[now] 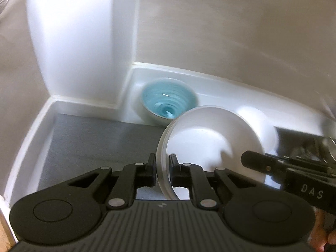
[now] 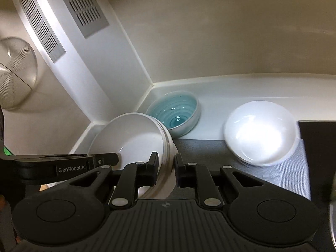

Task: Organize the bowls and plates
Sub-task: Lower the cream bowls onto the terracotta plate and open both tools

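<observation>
The left hand-held gripper (image 1: 162, 168) is pinching one rim of a stack of white plates (image 1: 210, 142), and the right hand-held gripper (image 2: 166, 166) is clamping the opposite rim, tilting the stack above the grey counter (image 1: 94, 142). It is probably mid-carry. The blue bowl (image 2: 176, 113) and white bowl (image 2: 260, 134) are waiting, unsorted, near the back wall.

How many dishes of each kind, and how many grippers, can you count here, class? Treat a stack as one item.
White plate stack: 1
Blue bowl: 1
White bowl: 1
Grippers: 2 (left gripper, right gripper)
Total: 5
</observation>
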The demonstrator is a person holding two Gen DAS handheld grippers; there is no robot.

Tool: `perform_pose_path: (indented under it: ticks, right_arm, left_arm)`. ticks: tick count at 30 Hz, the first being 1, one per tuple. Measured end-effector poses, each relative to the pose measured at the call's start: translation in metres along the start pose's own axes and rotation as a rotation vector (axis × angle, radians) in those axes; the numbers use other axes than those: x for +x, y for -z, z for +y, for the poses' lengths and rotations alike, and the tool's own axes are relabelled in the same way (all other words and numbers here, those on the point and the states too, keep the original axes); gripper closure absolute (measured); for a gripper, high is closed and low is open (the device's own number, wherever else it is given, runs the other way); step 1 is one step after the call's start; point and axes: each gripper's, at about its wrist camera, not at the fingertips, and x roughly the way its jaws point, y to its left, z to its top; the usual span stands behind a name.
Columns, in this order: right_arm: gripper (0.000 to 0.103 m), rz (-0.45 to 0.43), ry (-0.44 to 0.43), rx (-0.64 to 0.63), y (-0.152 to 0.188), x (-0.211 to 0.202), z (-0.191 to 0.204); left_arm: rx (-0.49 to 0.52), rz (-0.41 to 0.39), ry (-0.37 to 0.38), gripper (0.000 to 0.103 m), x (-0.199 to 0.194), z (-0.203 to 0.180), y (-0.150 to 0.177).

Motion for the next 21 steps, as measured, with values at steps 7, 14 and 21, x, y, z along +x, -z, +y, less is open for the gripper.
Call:
perform_pose_path:
  ticks: [7,14,21]
  right_arm:
    - [0.085,0.0,0.059,0.04,0.028,-0.052,-0.016]
    - [0.085,0.04,0.089,0.109,0.062,-0.073,-0.036]
    - [0.085,0.107,0.115,0.122,0.083,-0.072,-0.044]
  left_arm:
    - [0.071,0.047,0.065,0.089,-0.011,-0.04,0.028]
    - [0.121,0.129,0.081,0.089,-0.006,-0.064,0.056]
    - [0.136,0.228,0.075,0.087,0.006,-0.065,0.08]
